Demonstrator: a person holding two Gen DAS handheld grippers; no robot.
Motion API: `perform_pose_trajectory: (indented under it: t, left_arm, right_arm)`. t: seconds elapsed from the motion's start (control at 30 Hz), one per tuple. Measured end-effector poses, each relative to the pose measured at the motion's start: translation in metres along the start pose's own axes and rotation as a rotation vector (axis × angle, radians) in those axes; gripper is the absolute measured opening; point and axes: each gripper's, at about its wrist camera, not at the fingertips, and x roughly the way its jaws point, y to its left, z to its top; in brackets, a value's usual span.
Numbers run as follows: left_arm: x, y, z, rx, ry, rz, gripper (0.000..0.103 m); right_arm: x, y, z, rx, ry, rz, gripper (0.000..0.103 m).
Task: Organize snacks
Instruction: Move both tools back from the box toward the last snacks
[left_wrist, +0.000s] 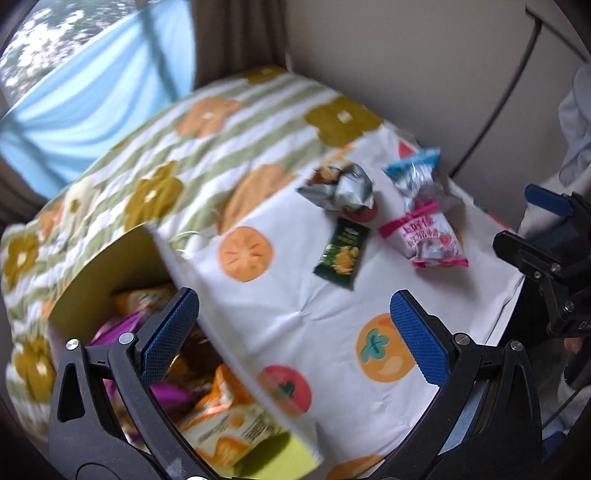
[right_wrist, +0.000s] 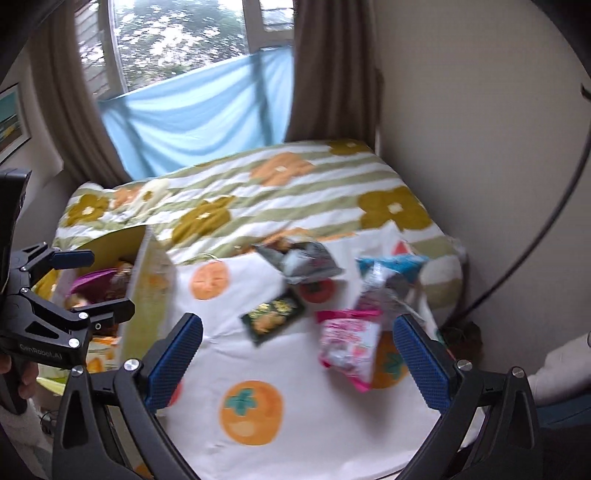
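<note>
Lying on the fruit-print cloth (left_wrist: 332, 314), the dark green snack packet (left_wrist: 341, 254) runs lengthwise away from the camera, beside the yellow box (left_wrist: 110, 266); both hand-held grippers, left (left_wrist: 295, 336) and right (right_wrist: 299, 365), gape wide, holding nothing

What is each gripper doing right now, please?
Left gripper: open, holding nothing, above the snack box.
Right gripper: open, holding nothing.

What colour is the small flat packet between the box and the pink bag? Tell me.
Dark green packet with yellow print; left wrist view.
</note>
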Motion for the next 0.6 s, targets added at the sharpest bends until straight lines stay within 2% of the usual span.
perform_pose_trajectory:
  t: [0.1,0.2,0.3,0.37,0.53,0.6]
  left_arm:
    - [0.032,-0.016,0.016,0.055,0.06,0.001,0.102]
    - [0.067,-0.026,0.03,0.087,0.146,-0.046,0.102]
    - [0.102,-0.031,0.041,0.115,0.223,-0.051,0.102]
    - [0.128,-0.035,0.045,0.136,0.28,-0.046,0.102]
    - [0.176,-0.045,0.044,0.181,0.356,-0.049,0.102]
    - [0.189,-0.049,0.043,0.203,0.375,-0.048,0.094]
  right_arm:
    - [0.017,-0.025,-0.005,0.055,0.044,-0.015,0.103]
    - [0.036,-0.043,-0.011,0.093,0.088,-0.019,0.103]
    - [0.058,-0.056,-0.017,0.128,0.133,-0.006,0.103]
    - [0.075,-0.063,-0.022,0.157,0.158,0.012,0.103]
    - [0.111,-0.067,-0.036,0.184,0.204,0.015,0.103]
    - [0.122,-0.068,-0.04,0.188,0.213,0.011,0.103]
